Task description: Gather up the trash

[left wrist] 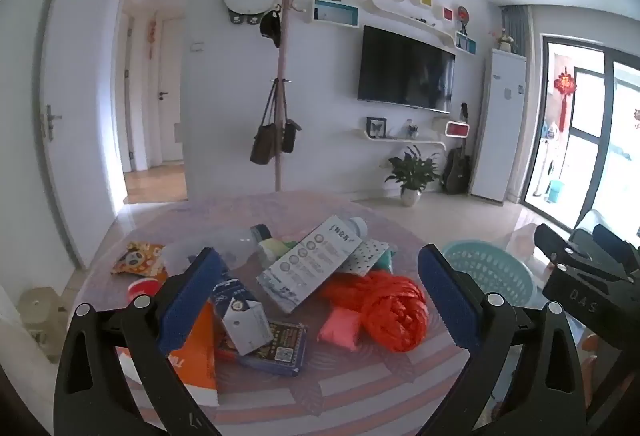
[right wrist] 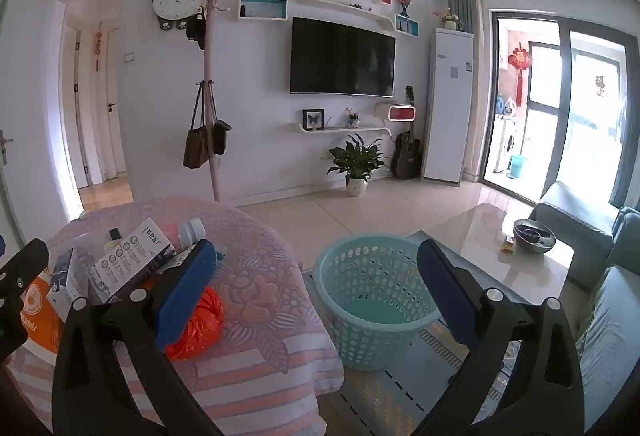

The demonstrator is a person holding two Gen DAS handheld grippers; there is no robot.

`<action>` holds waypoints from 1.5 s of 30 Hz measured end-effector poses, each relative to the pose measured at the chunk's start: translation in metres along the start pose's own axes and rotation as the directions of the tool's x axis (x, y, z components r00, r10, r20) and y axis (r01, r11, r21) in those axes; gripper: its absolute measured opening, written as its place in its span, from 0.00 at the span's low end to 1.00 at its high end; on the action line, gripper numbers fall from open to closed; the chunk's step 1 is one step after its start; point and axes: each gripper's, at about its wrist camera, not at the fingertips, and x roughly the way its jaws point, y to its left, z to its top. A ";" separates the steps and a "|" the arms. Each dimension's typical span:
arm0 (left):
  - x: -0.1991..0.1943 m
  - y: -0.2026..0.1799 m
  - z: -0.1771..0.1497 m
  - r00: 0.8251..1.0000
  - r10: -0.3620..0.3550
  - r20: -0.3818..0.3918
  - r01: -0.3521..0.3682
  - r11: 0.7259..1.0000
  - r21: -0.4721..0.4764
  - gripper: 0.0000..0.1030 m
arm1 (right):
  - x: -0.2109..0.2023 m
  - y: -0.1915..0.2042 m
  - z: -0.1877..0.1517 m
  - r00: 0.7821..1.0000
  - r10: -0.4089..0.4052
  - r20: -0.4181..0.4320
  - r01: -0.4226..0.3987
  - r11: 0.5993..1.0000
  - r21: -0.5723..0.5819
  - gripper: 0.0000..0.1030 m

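Trash lies in a heap on the round table (left wrist: 340, 376): an orange plastic bag (left wrist: 384, 304), a long white carton (left wrist: 312, 268), a clear bottle (left wrist: 224, 248), a small white box (left wrist: 246, 324) and an orange packet (left wrist: 200, 352). My left gripper (left wrist: 320, 296) is open and empty above the heap. My right gripper (right wrist: 320, 292) is open and empty, over the gap between the table (right wrist: 256, 316) and a teal basket (right wrist: 372, 296) on the floor. The orange bag (right wrist: 200, 324) and white carton (right wrist: 128, 260) show at its left. The right gripper also shows in the left wrist view (left wrist: 580, 272).
A snack bag (left wrist: 138, 258) and a red cup (left wrist: 144, 288) lie at the table's left. A glass coffee table (right wrist: 500, 248) with a metal bowl (right wrist: 534, 236) and a grey sofa (right wrist: 608, 296) stand to the right. A coat rack (right wrist: 210, 95) stands behind the table.
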 end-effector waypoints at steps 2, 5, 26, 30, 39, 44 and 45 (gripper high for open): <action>0.001 0.000 0.000 1.000 0.001 -0.010 -0.001 1.000 0.005 0.93 | 0.000 0.000 0.000 1.000 -0.001 0.002 0.001 1.000 0.005 0.93; 0.001 0.000 0.000 1.000 -0.002 -0.001 0.002 1.000 0.005 0.93 | 0.000 0.000 0.001 1.000 -0.002 0.004 0.002 1.000 0.016 0.93; -0.005 0.000 0.004 1.000 -0.006 0.011 0.006 1.000 0.003 0.93 | 0.003 -0.006 0.000 1.000 0.004 -0.014 -0.004 0.998 0.055 0.93; -0.004 -0.001 0.003 1.000 -0.005 0.010 0.005 1.000 0.003 0.93 | 0.002 -0.009 -0.001 1.000 0.005 -0.013 -0.004 0.998 0.060 0.93; -0.008 -0.001 0.002 1.000 -0.006 0.009 0.005 1.000 0.001 0.93 | 0.002 -0.009 -0.001 1.000 0.002 -0.013 -0.001 0.998 0.059 0.93; -0.008 -0.001 0.003 1.000 -0.006 0.008 0.006 1.000 0.001 0.93 | 0.002 -0.009 -0.001 1.000 0.005 -0.014 -0.004 0.998 0.058 0.93; -0.008 -0.001 0.002 1.000 -0.007 0.009 0.007 1.000 0.000 0.93 | 0.001 -0.010 -0.001 1.000 0.006 -0.015 -0.005 0.998 0.057 0.93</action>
